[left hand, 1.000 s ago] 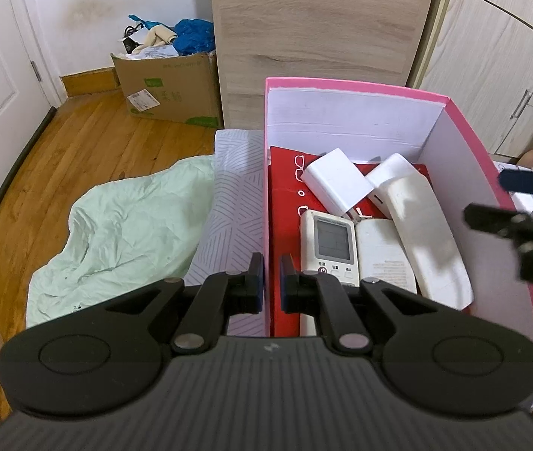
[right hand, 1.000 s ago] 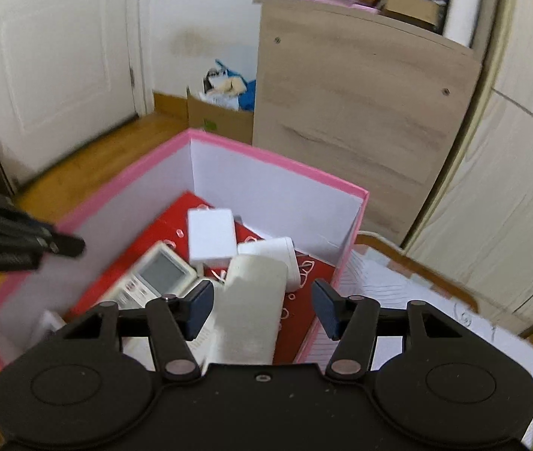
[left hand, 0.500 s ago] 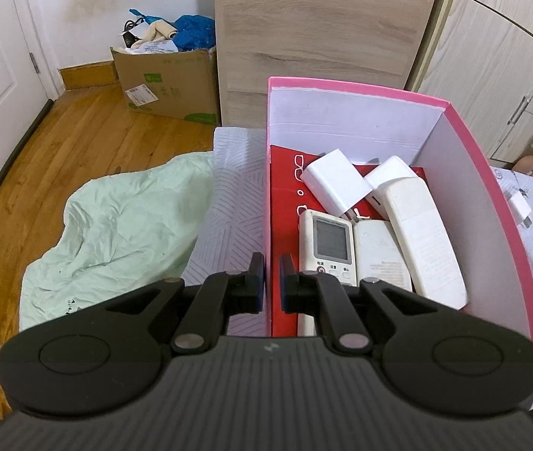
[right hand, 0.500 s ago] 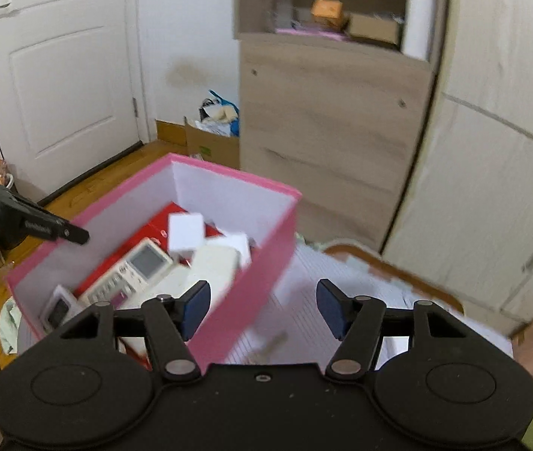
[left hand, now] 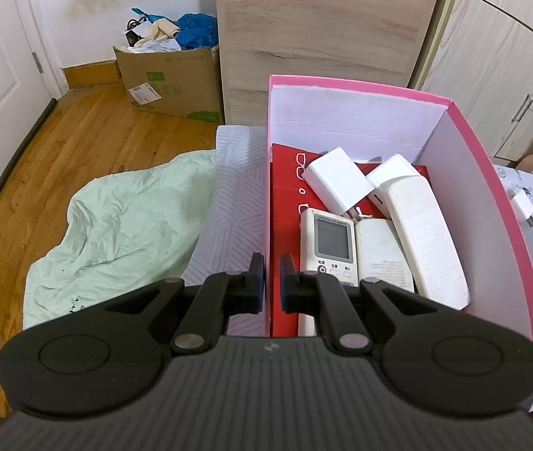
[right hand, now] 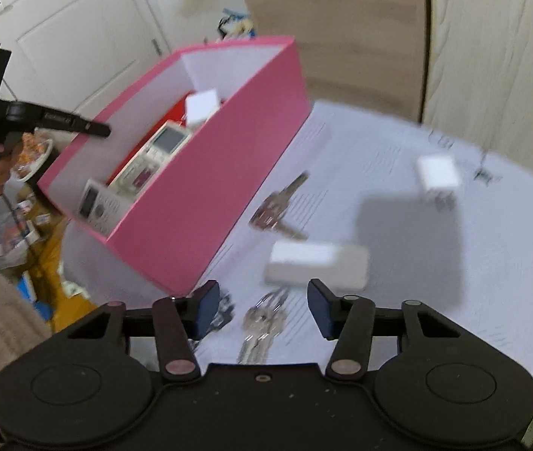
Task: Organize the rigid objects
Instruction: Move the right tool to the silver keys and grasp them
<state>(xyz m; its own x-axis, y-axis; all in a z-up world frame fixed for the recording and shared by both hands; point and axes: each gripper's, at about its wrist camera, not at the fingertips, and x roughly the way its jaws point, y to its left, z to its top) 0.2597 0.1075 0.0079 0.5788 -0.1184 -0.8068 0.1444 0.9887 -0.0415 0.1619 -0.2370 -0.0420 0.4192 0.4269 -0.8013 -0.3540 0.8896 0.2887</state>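
Observation:
A pink box [left hand: 492,188] stands on the white table; it also shows in the right wrist view [right hand: 206,173]. It holds white remotes [left hand: 332,240] and white chargers [left hand: 336,180] on a red card. My left gripper [left hand: 272,282] is shut on the box's left wall. My right gripper [right hand: 262,306] is open and empty over the table, right of the box. Below it lie a key bunch [right hand: 262,323], a white block [right hand: 315,263], more keys [right hand: 279,206] and a white charger [right hand: 437,174].
A pale green cloth [left hand: 123,221] lies on the wooden floor to the left, with a cardboard box [left hand: 170,79] behind it. A wooden cabinet [left hand: 322,18] and wardrobe doors [left hand: 510,56] stand behind the table. A white door [right hand: 63,26] is at the left.
My right gripper has swung out of the box, rightward and down over the table, where keys and white blocks now show. My left gripper has stayed clamped on the box wall.

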